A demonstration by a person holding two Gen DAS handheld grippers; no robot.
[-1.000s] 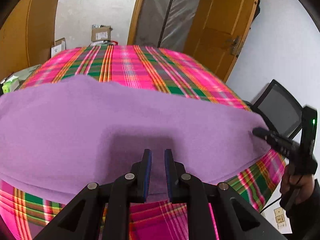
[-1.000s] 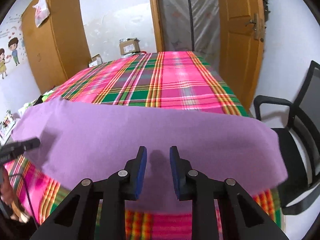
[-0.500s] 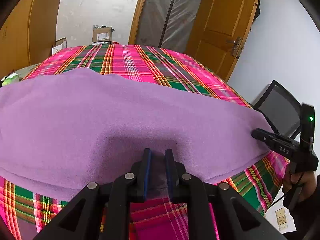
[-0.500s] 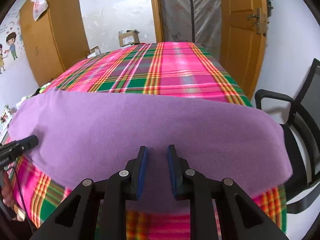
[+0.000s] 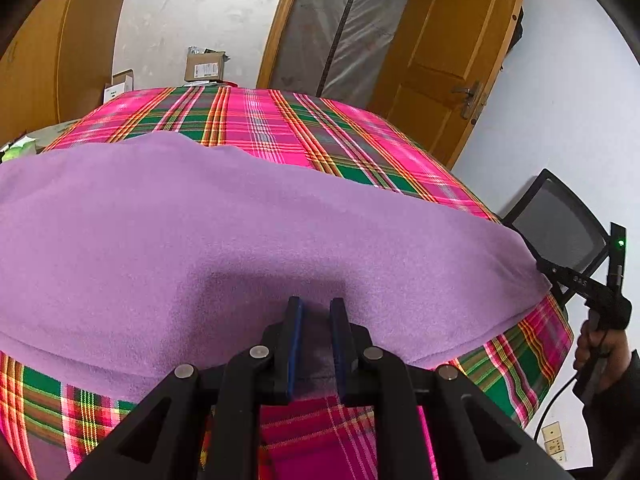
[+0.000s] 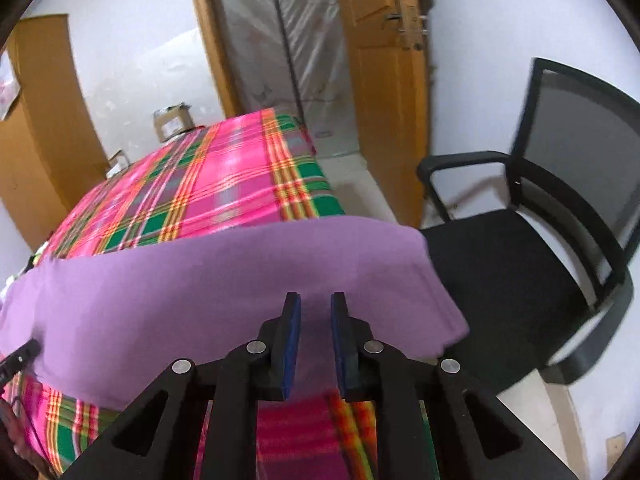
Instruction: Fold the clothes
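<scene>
A purple cloth (image 5: 240, 240) lies spread across a bed with a pink and green plaid cover (image 5: 280, 120). My left gripper (image 5: 316, 304) sits at the cloth's near hem, left of its middle. Its jaws stand narrow, with a pinch of the fabric between the blue pads. My right gripper (image 6: 316, 300) is at the same hem, close to the cloth's right corner (image 6: 440, 320). Its jaws are closing on the purple cloth (image 6: 240, 280) that runs between them. The right gripper (image 5: 580, 284) also shows in the left wrist view, with a hand (image 5: 600, 348) holding it.
A black mesh office chair (image 6: 540, 260) stands just right of the bed's corner. An open wooden door (image 5: 452, 52) and a plastic-covered doorway are behind the bed. A wooden wardrobe (image 6: 36, 140) and cardboard boxes (image 5: 204, 66) stand at the far left.
My right gripper has slid right along the hem toward the cloth's corner, rolled a little, and its jaws have narrowed. My left gripper has stayed put on the hem.
</scene>
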